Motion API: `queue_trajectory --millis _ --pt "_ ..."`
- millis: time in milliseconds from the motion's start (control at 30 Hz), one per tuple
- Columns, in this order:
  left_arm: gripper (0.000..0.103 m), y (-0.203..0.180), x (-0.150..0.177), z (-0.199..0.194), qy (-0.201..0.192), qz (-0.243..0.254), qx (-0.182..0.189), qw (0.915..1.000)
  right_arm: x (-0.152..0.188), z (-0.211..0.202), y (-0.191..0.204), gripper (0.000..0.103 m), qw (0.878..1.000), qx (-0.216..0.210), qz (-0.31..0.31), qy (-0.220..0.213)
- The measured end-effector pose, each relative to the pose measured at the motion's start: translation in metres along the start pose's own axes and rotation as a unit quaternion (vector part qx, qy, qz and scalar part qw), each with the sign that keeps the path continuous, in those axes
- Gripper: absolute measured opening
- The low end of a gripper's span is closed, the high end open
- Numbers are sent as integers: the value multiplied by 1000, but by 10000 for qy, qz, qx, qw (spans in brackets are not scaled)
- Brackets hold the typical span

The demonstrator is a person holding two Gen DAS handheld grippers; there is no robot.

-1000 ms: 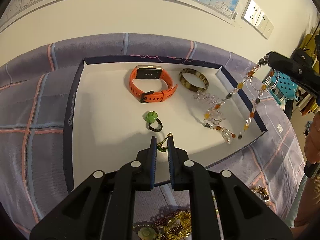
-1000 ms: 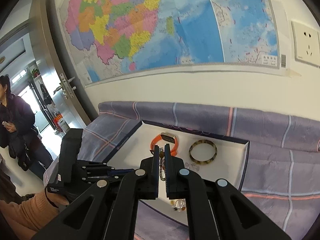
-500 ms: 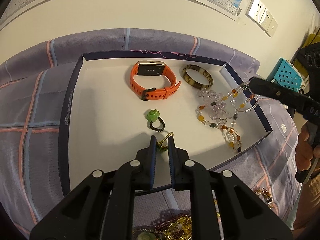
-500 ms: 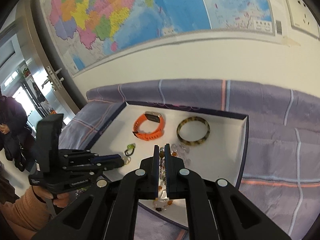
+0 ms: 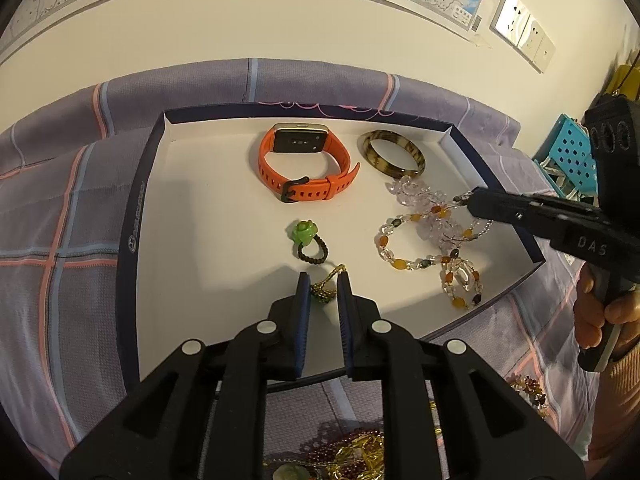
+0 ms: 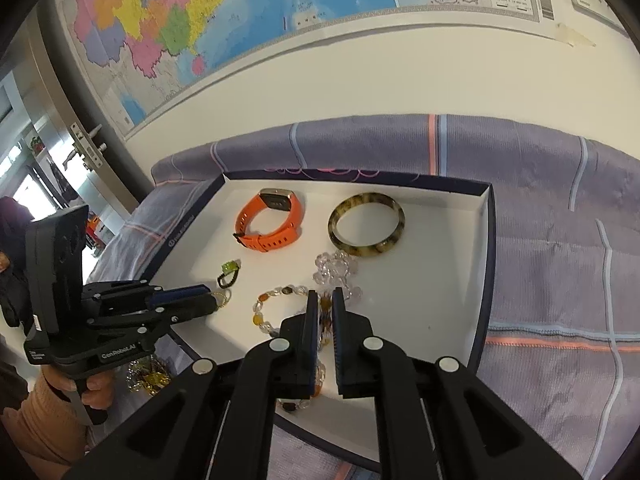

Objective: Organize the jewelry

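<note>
A white tray (image 5: 208,208) with dark rim lies on the purple plaid cloth. In it are an orange watch (image 5: 306,168), a brown bangle (image 5: 391,153), a green-stone ring (image 5: 307,240) and a clear and amber bead necklace (image 5: 428,240). My left gripper (image 5: 323,288) is shut on a small gold chain piece (image 5: 326,289) low over the tray's near edge. My right gripper (image 6: 325,312) is shut on the bead necklace (image 6: 280,308), most of which lies on the tray floor; it shows from the side in the left wrist view (image 5: 464,200).
A heap of gold and dark red jewelry (image 5: 352,456) lies on the cloth in front of the tray. More beads (image 5: 528,392) lie at the right. A wall with a map (image 6: 240,20) and sockets (image 5: 520,32) stands behind. A blue basket (image 5: 568,156) is far right.
My right gripper has come down with the bead necklace, and the strand that hung over the tray's right side now lies piled on the tray floor. The left gripper has barely moved.
</note>
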State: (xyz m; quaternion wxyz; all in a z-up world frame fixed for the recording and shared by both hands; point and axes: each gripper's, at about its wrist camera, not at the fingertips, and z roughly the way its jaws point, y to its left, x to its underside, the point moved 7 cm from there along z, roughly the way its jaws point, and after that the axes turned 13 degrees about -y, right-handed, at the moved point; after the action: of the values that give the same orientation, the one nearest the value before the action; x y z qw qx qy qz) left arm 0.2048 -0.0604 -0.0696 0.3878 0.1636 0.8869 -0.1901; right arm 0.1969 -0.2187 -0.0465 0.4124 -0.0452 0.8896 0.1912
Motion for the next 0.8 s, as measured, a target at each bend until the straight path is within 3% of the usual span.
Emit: queue_trajectory --millis 100,233,433,600,800 --pt "29 0 -1 -4 -75 1 -26 10000 3 2 0 9 10000 57 -22 40" --pt "34 1 -3 -15 -202 2 5 9998 5 1 -4 25 9998 210 -34 30" --pt "39 9 -7 -44 -551 23 -44 9985 1 -16 -11 34 9984 531 -58 -195" --pt "43 12 -1 -73 -780 91 -45 9969 4 -39 18 34 9989 127 -350 -294" --pt "43 19 26 -91 -698 119 -84 9975 39 -46 81 39 9932 -675 -950 38"
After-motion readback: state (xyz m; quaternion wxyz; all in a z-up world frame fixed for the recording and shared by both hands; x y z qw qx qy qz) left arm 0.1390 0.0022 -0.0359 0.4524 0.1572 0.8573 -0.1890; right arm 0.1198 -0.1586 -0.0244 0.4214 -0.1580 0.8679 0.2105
